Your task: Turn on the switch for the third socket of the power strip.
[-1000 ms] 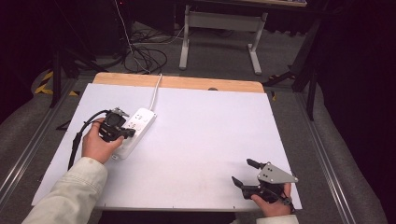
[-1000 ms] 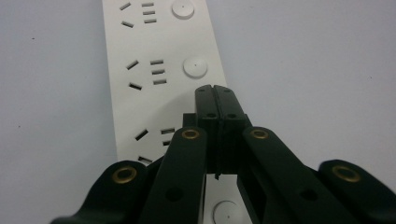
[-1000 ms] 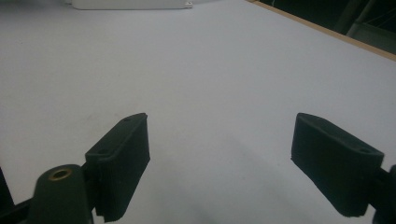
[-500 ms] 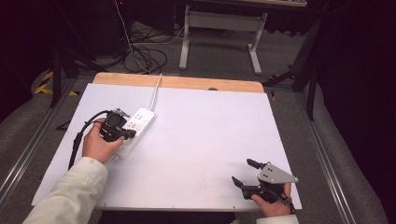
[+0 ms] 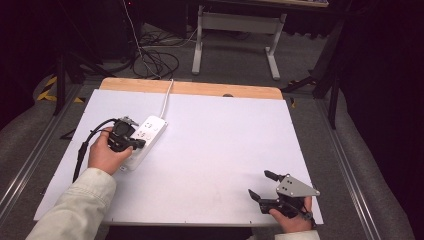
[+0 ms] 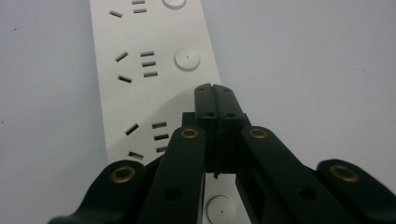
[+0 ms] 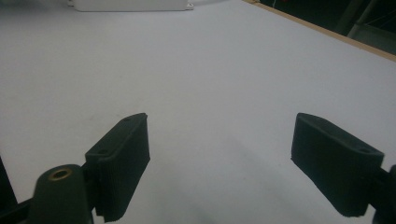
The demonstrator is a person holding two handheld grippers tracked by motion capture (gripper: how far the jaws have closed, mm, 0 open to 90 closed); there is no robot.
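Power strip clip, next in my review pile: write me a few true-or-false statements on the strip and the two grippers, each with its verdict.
1. The left gripper has its jaws closed together above the white power strip. True.
2. The right gripper is clamped on the strip's cable. False: its jaws stand wide apart with nothing between them, over bare table near the front right corner.
3. A white cable runs from the strip toward the far edge of the table. True.
4. A plug sits in one of the strip's sockets. False: the sockets seen in the left gripper view are unoccupied.
5. The strip lies on the table's right half. False: it lies on the left half.
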